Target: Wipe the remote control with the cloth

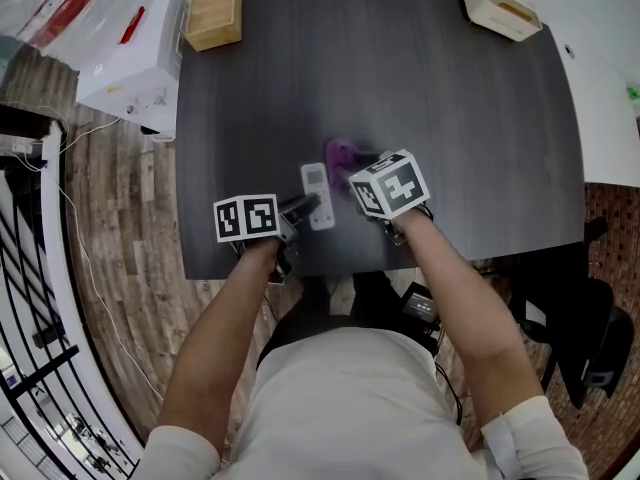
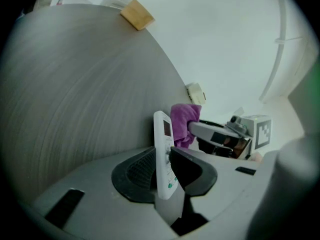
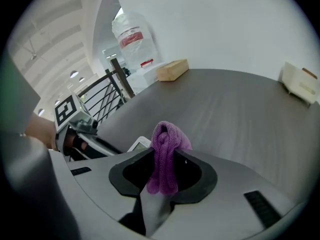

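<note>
Left hand-held gripper (image 2: 164,165) clamps the remote control (image 2: 162,131); right hand-held gripper (image 3: 164,173) clamps the purple cloth (image 3: 168,140).

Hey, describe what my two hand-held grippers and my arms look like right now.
The left hand-held gripper and the right hand-held gripper each have a light grey body, dark curved jaws and a white cube with black square markers. Your top is white, with white sleeves that end near the elbows.
</note>
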Motion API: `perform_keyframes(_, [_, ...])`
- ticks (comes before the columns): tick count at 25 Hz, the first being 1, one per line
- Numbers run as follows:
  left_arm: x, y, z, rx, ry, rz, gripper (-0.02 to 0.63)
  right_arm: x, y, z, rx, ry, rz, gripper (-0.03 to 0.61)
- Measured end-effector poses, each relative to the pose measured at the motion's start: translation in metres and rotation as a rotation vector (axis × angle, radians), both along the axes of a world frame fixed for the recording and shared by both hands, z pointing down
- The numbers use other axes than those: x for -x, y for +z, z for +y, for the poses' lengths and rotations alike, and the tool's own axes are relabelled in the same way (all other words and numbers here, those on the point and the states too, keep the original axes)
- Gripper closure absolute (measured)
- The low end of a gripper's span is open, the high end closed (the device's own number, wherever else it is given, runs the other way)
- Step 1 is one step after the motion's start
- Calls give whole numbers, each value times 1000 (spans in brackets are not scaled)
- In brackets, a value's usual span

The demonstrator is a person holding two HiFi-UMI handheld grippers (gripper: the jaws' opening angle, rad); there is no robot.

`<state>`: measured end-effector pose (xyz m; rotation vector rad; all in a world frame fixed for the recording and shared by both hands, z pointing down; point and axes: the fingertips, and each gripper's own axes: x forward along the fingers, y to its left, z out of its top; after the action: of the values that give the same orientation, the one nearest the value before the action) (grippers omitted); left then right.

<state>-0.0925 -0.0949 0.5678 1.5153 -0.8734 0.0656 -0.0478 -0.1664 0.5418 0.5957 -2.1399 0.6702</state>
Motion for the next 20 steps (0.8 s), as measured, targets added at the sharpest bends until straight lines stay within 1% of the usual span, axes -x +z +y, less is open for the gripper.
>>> perform_keyframes(2, [-1, 0, 0, 4, -7, 3, 520, 11, 5, 3, 52, -37, 3, 465])
perform_keyframes(4, [-1, 0, 0, 9, -18, 5, 520, 11, 6, 13, 78, -58, 6, 465])
perform_keyframes(5, [0, 0, 0, 10, -25, 5, 520, 8, 6, 20, 101, -57, -3, 465])
perform_keyframes(8, [3, 0, -2, 8, -48, 4, 522, -2, 9, 44, 213, -30, -56, 465])
perform_keyframes(10, [3, 1, -2, 5, -55, 2, 522, -8, 10, 59, 263, -25, -71, 465])
perform_keyframes(12, [3, 1, -2, 3, -55, -1, 521, -13, 11, 74, 287, -34, -65, 465])
perform_keyframes(16, [3, 1, -3, -4, -57, -8, 520, -23, 13, 100, 303, -66, -43, 465])
perform_keyframes(20, [1, 0, -3, -16, -33, -12, 521, -33, 10, 139, 343, -154, -38, 465])
